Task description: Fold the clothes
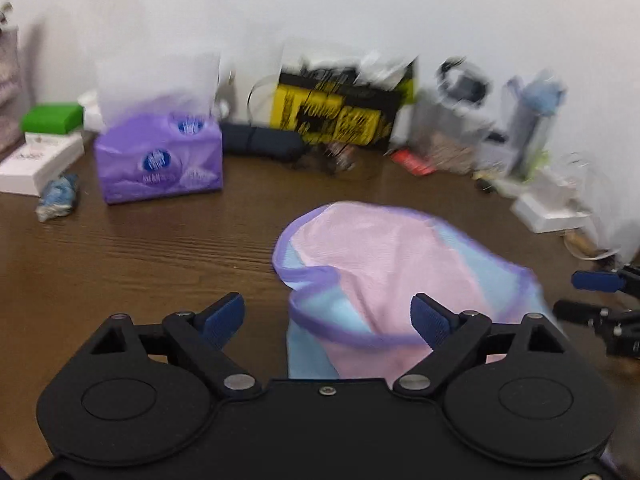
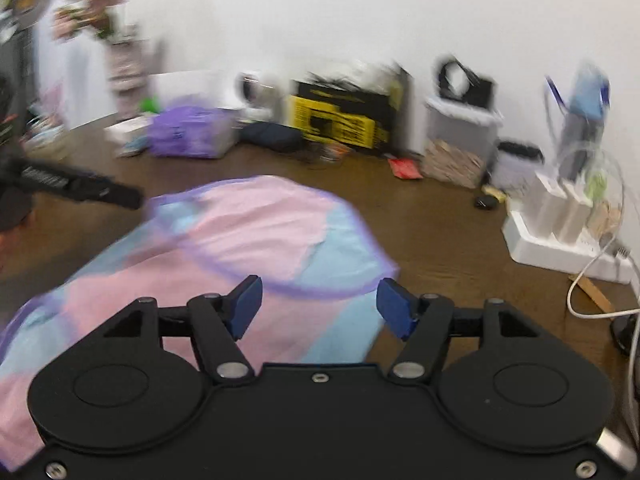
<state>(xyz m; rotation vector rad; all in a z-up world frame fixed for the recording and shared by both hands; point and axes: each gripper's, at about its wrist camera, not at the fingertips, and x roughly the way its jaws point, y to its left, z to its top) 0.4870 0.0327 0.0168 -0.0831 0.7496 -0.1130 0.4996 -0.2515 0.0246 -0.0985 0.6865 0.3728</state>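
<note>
A pink and light-blue garment with purple trim (image 1: 384, 264) lies on the brown wooden table (image 1: 140, 248). My left gripper (image 1: 328, 318) is open and empty, just short of the garment's near edge, with its right pad over the cloth. In the right wrist view the same garment (image 2: 240, 240) spreads to the left and centre. My right gripper (image 2: 320, 306) is open and empty above the garment's right part. The right gripper shows at the far right of the left wrist view (image 1: 600, 300); the left gripper shows as a dark bar at the left of the right wrist view (image 2: 80, 186). Both views are blurred.
Along the wall stand a purple tissue pack (image 1: 160, 156), a yellow and black box (image 1: 340, 112), a dark pouch (image 1: 260, 140), a green-topped box (image 1: 52, 118) and a grey container (image 2: 460, 144). A white power strip with a cable (image 2: 560, 240) sits at the right.
</note>
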